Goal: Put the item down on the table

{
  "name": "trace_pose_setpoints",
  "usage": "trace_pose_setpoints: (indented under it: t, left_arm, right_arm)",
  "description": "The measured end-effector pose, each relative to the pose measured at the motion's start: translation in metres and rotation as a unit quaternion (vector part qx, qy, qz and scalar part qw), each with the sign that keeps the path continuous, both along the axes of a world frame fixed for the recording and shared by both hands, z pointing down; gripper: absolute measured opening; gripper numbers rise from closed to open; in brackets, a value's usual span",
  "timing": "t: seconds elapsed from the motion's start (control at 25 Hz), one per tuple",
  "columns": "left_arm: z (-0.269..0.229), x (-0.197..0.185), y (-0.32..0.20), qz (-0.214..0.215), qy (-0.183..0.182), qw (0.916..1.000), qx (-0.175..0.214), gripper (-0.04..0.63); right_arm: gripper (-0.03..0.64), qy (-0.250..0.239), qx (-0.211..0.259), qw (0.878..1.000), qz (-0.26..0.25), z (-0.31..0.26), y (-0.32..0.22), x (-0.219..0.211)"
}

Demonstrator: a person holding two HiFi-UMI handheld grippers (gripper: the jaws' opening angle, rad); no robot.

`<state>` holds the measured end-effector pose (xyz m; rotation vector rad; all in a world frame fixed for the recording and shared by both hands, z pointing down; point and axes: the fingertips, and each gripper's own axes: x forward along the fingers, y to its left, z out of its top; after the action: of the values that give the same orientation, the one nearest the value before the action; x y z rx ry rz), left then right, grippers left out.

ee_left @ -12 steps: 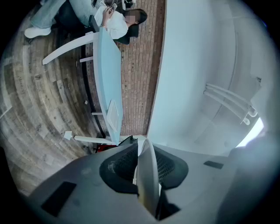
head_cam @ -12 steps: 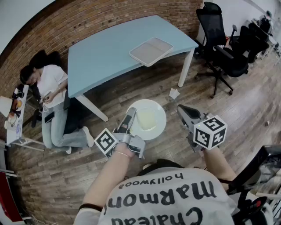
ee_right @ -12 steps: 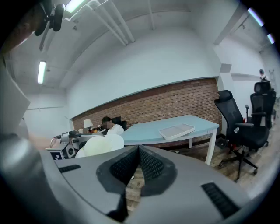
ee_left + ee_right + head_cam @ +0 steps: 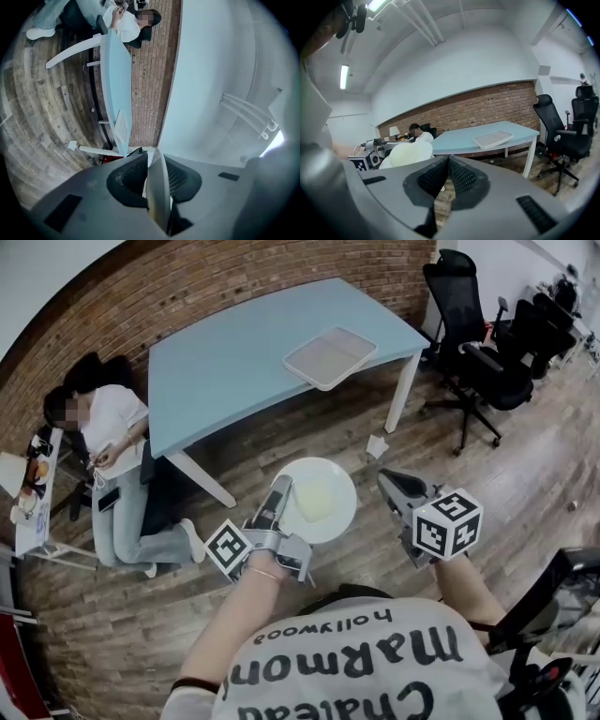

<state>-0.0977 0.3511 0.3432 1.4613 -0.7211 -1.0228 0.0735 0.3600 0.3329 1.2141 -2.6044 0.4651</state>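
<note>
Barely anything has moved since the earlier frame: the white plate (image 4: 330, 527) and the left tool (image 4: 280, 487) sit a touch lower and further right in the head view, and the blue bench (image 4: 234, 362) with its tray (image 4: 330, 357) has drifted slightly rightward, likely from head motion. The left tool is clamped on the plate's left rim. In the left gripper view the rim runs edge-on between the two pads with no gap. The plate is carried over the wood floor at lower centre, well apart from the bench in the upper half of the frame, and bears a pale yellow square slab (image 4: 317, 495) that I cannot identify. The right tool (image 4: 386, 478) has its pads pressed together on nothing and sits right of the plate, apart from it. Pose: the left forearm reaches up-frame from bottom centre, with the tool pointing up and slightly right. The right forearm mirrors it, with its tool angled up-left. Judgement: the carry is only partly done and the bench has yet to be reached. A one-sided rim grip lets the far edge sag, so keep the plate level, approach low over bare bench clear of the tray, seat the base flat, and only then release.
</note>
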Motion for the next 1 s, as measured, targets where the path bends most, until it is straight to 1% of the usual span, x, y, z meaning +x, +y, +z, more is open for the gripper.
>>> trace_pose_setpoints:
  t: [0.12, 0.32, 0.44, 0.64, 0.8, 0.92, 1.0]
  left_arm:
    - [0.004, -0.01, -0.006, 0.001, 0.003, 1.0, -0.003, 0.055]
    - [0.012, -0.026, -0.022, 0.003, 0.003, 1.0, -0.003, 0.055]
    - [0.014, -0.028, -0.032, 0.009, 0.007, 0.9999, -0.005, 0.055]
    - [0.027, -0.026, -0.055, 0.006, 0.013, 0.9996, -0.023, 0.055]
    - [0.03, -0.018, -0.081, 0.009, 0.016, 0.9996, -0.022, 0.055]
    - [0.029, -0.014, -0.103, 0.001, 0.012, 0.9997, -0.019, 0.055]
    - [0.032, -0.011, -0.116, -0.007, 0.011, 0.9997, -0.023, 0.055]
  right_arm:
    - [0.011, 0.002, -0.002, 1.0, 0.002, 0.005, -0.006, -0.01]
    - [0.011, -0.011, 0.003, 1.0, 0.017, 0.01, -0.015, -0.019]
    - [0.011, -0.009, -0.004, 1.0, 0.025, 0.016, -0.02, -0.02]
    - [0.011, -0.004, -0.017, 0.999, 0.029, 0.024, -0.039, -0.015]
    - [0.011, -0.003, -0.026, 1.0, 0.014, 0.03, -0.068, -0.012]
    - [0.011, -0.007, -0.037, 0.999, 0.0, 0.036, -0.095, -0.01]
    - [0.011, 0.001, -0.039, 0.999, -0.01, 0.038, -0.114, -0.007]
